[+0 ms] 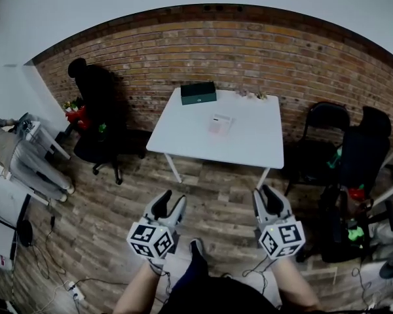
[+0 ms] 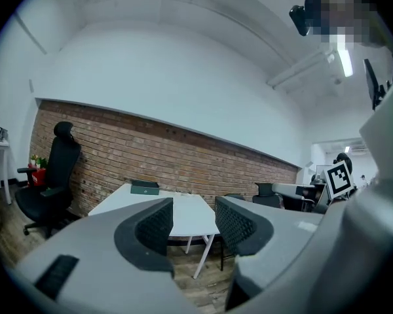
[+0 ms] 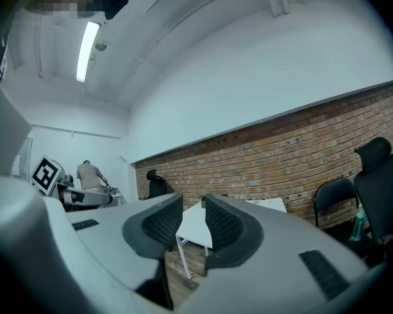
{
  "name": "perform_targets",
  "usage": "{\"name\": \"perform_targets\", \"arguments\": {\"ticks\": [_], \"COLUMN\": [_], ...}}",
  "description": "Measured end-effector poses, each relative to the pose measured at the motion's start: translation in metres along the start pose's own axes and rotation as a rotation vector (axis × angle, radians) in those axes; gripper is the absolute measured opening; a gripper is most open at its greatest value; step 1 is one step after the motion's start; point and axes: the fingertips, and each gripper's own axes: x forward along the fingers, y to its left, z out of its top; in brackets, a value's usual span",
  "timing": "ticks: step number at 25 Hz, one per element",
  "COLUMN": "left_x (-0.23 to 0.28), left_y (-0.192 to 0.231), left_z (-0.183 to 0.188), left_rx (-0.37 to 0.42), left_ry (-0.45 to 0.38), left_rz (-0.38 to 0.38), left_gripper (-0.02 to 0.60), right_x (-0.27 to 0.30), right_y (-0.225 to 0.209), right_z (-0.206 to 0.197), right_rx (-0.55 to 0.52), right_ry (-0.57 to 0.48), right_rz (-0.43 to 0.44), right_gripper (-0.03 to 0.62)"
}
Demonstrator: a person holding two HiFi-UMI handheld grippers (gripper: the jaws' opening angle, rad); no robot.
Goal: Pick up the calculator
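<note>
Nearest the lens, at the bottom of the head view, the person's forearms hold both tools low in front of the body, pointing up the frame toward the table. The left gripper (image 1: 172, 200) sits left of centre. Its own view shows the ribbed pads standing well apart with only floor and a table leg between them, so it grips nothing. The right gripper (image 1: 265, 195) sits right of centre, jaws likewise parted with a clear gap and nothing held. Carrying both level and open suits an approach, probably so either one can close on the target once it is in reach.

Across the room from the left edge, a person (image 1: 16, 154) bends over a stand, apart from the task. Next a black office chair (image 1: 97, 120) stands against the brick wall (image 1: 281, 51). The white table (image 1: 249, 146) fills the upper centre, with a dark green box (image 1: 198, 93) at its far edge. The calculator (image 1: 220, 123), pale and pinkish, lies flat near the table's middle, clear of the box and well apart from both grippers, with bare wooden floor between. Lying flat, it will likely need a jaw slid in low along its edges. Two dark chairs (image 1: 354, 149) crowd the right side.
</note>
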Motion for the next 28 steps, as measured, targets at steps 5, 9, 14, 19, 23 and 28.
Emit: {"name": "perform_targets", "arguments": {"ticks": [5,9,14,19,23,28], "left_x": [0.058,0.098,0.137,0.172,0.2,0.244], "left_y": [0.045,0.093,0.153,0.197,0.214,0.221], "left_z": [0.012,0.024,0.033,0.034,0.032,0.023], "left_rx": [-0.021,-0.038,-0.069,-0.095,-0.115,-0.131], "left_ry": [-0.003,0.004,0.018,0.042,0.057,0.087], "left_rz": [-0.048,-0.083,-0.116,-0.157,-0.177,-0.189], "left_gripper": [0.189,0.189,0.189,0.189,0.189,0.189], "right_x": [0.06,0.117,0.181,0.226,0.247,0.277], "right_y": [-0.011,-0.009,-0.003,0.001,-0.01,-0.044], "right_z": [0.008,0.013,0.009,0.004,0.0,-0.011], "right_rx": [-0.025,-0.029,-0.018,0.017,0.02,0.051], "right_ry": [0.009,0.026,0.06,0.079,0.1,0.111], "right_rz": [-0.028,-0.064,-0.101,-0.139,-0.167,-0.184], "right_gripper": [0.106,0.1,0.092,0.089,0.086,0.074]}}
